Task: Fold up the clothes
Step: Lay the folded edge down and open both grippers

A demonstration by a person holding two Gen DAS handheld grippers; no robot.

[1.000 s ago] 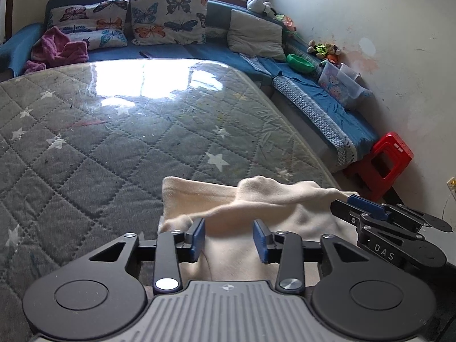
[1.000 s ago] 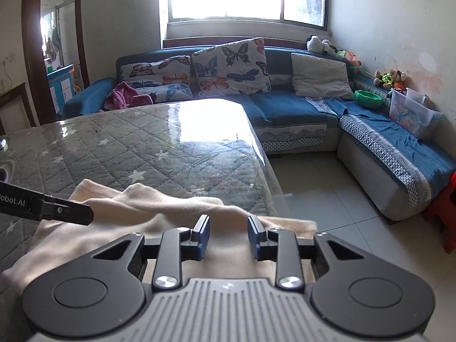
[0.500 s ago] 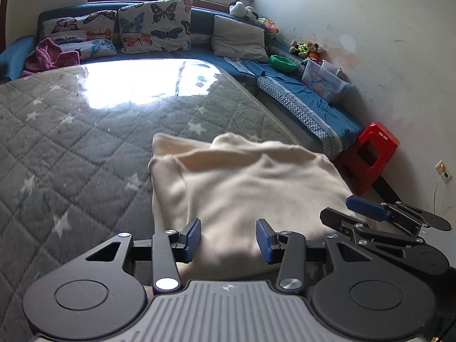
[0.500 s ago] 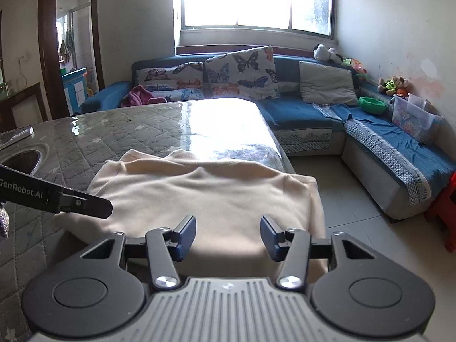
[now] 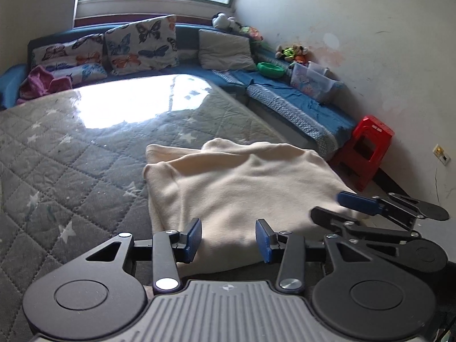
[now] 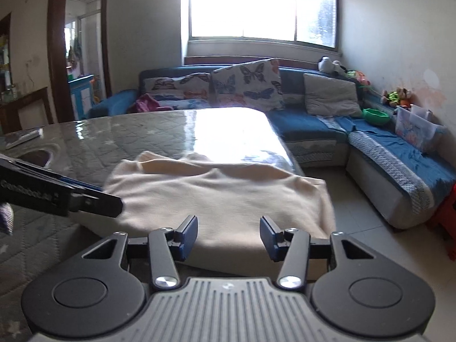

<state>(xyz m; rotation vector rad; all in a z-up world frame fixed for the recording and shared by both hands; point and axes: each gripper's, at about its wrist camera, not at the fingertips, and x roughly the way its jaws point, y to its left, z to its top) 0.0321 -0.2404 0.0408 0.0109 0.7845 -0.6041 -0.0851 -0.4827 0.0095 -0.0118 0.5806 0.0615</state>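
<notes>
Both the left gripper (image 5: 228, 238) and the right gripper (image 6: 229, 235) hover with fingers spread, holding nothing, just short of the near edge of the cream sweater (image 5: 242, 188). It lies folded on the quilted table (image 5: 71, 171), at the right-hand corner. That side overhangs the edge, so a tug there could likely slide it off onto the floor. Its long axis seems to run away from the grippers, collar end pointing toward the blue sofa (image 6: 313, 122).
</notes>
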